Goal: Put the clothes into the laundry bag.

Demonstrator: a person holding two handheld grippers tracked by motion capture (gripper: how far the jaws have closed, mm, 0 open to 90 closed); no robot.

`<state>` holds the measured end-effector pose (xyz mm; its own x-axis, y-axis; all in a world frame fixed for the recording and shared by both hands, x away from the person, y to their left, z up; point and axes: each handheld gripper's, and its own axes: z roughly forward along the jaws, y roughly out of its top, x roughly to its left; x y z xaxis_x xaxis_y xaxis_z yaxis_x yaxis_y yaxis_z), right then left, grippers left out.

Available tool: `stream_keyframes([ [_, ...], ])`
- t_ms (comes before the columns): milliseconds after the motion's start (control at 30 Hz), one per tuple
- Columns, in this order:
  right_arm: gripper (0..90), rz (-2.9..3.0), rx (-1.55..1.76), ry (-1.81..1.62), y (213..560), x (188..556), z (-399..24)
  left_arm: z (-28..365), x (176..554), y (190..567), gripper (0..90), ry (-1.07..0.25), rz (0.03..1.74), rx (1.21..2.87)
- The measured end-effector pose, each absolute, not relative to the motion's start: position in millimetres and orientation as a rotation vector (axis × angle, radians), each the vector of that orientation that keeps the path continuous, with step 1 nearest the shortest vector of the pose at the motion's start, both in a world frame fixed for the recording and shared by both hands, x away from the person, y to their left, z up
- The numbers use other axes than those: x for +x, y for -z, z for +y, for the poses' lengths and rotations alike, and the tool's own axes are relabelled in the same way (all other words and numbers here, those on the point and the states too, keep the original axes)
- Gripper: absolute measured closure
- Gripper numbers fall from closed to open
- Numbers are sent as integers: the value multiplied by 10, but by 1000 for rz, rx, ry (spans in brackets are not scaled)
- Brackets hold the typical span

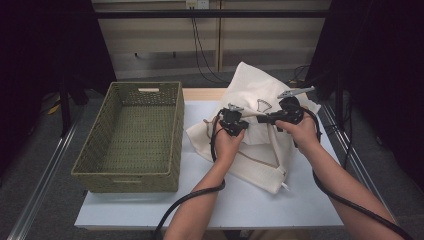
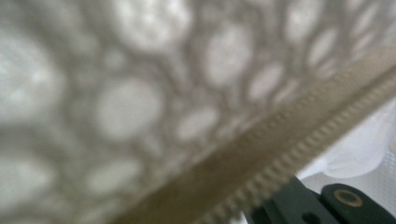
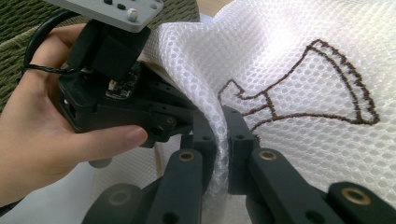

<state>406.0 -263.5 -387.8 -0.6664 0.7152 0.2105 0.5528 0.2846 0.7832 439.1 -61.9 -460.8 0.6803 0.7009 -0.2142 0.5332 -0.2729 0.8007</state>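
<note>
Left jaws: we see them pressed together on the edge of the white mesh bag (image 1: 260, 135), pinching the fabric right by its zipper (image 2: 299, 140); the left gripper (image 1: 233, 121) sits at the bag's left side in the high view.
Left gripper view: we're so close that the mesh is a blur of pale holes, with the tan zipper band running diagonally from lower left to upper right, just above the black jaw tips.
Bag: we find it bunched on the white table (image 1: 280, 205), right of the woven basket (image 1: 130, 135) and not touching it; its top is lifted between the two grippers, its lower end trails on the tabletop toward the person.
Left hand: we see it (image 3: 42, 140) wrapped around the left gripper's body, thumb along the underside.
Right jaws: we see them closed tight, a fold of mesh squeezed between the two pads (image 3: 205, 135); the right gripper (image 3: 222, 140) holds the bag just right of the other one, the two near each other.
Marking: we note a brown stitched drawing (image 3: 317, 88) on the mesh, just right of the pinched fold.
</note>
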Motion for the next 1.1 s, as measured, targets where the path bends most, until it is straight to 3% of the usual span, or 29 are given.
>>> stream_keyframes([
  [233,862,2361,1204,-1343,3941,4096,-2657,-679,4449,4603,900,-261,965,1953],
  [367,862,2361,1215,-1353,3983,4118,-2657,-691,4506,4618,900,-353,963,1933],
  [533,862,2376,1210,-1347,4013,4141,-2642,-637,4502,4610,893,-288,958,1940],
  [1100,861,2375,1191,-1338,3946,4078,-2597,-491,4279,4512,542,-212,929,1954],
])
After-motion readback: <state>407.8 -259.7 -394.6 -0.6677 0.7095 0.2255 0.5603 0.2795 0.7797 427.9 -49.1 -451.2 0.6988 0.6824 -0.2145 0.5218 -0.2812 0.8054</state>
